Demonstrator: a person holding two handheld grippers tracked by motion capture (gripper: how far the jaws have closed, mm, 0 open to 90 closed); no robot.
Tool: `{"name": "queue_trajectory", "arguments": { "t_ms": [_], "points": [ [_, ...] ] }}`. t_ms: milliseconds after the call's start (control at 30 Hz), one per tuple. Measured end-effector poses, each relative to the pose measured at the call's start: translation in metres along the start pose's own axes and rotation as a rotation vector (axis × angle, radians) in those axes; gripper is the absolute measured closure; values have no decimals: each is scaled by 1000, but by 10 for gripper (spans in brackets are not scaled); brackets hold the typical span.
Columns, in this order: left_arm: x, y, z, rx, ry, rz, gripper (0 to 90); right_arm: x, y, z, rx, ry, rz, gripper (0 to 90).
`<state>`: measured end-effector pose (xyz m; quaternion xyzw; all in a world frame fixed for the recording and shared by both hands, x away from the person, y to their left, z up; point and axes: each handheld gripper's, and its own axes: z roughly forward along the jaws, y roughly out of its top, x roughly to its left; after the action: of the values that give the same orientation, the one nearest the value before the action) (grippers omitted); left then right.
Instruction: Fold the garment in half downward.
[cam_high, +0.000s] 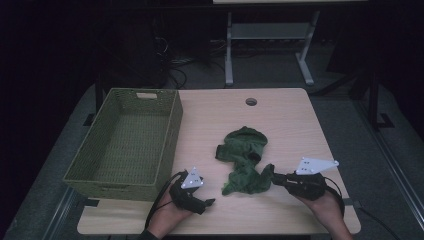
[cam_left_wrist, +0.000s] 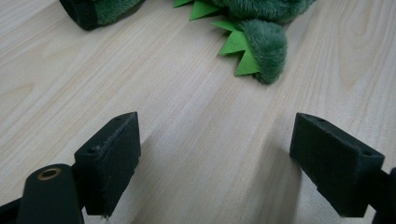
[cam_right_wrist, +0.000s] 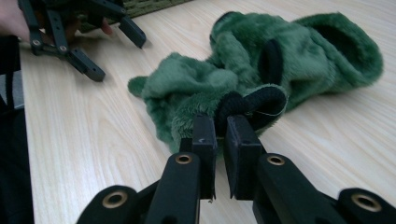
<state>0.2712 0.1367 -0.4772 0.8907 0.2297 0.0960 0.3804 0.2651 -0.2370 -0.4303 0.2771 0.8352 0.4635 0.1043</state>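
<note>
1. Nearest to us, our left tongs (cam_high: 209, 202) rest low over the pale wooden surface (cam_high: 290, 120) by its near edge, with the jaws spread wide and nothing between them; in the left gripper view only bare wood lies between the two black pads (cam_left_wrist: 114, 156).
2. At the same depth on the other side, our right tongs (cam_high: 274, 177) are clenched on the edge of the fuzzy dark green plush garment (cam_high: 245, 160). In the right gripper view the jaws stand almost together and pinch a black ribbed cuff (cam_right_wrist: 254, 103) of that garment.
3. The garment lies crumpled in the middle of the surface, between both tongs and reaching away from us. Bright green felt spikes (cam_left_wrist: 238, 44) run along one of its furry parts.
4. Left of the garment and apart from it stands an olive woven rectangular basket (cam_high: 172, 127), on the left part of the surface.
5. Farther off, a small round hole (cam_high: 251, 102) sits in the surface near its far edge.
</note>
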Motion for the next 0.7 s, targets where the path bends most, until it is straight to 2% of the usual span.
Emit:
{"name": "queue_trajectory", "arguments": {
  "t_ms": [233,533,633,700],
  "points": [
    [0,0,0,1,-2,0,156,8,15,11,-23,45,-40,826],
    [0,0,0,0,-2,-1,156,16,32,32,-19,84,-86,817],
    [0,0,0,1,-2,-1,156,18,37,41,-23,93,-94,789],
    [0,0,0,-2,-2,-4,156,19,39,45,-28,97,-91,728]
  ]
}}
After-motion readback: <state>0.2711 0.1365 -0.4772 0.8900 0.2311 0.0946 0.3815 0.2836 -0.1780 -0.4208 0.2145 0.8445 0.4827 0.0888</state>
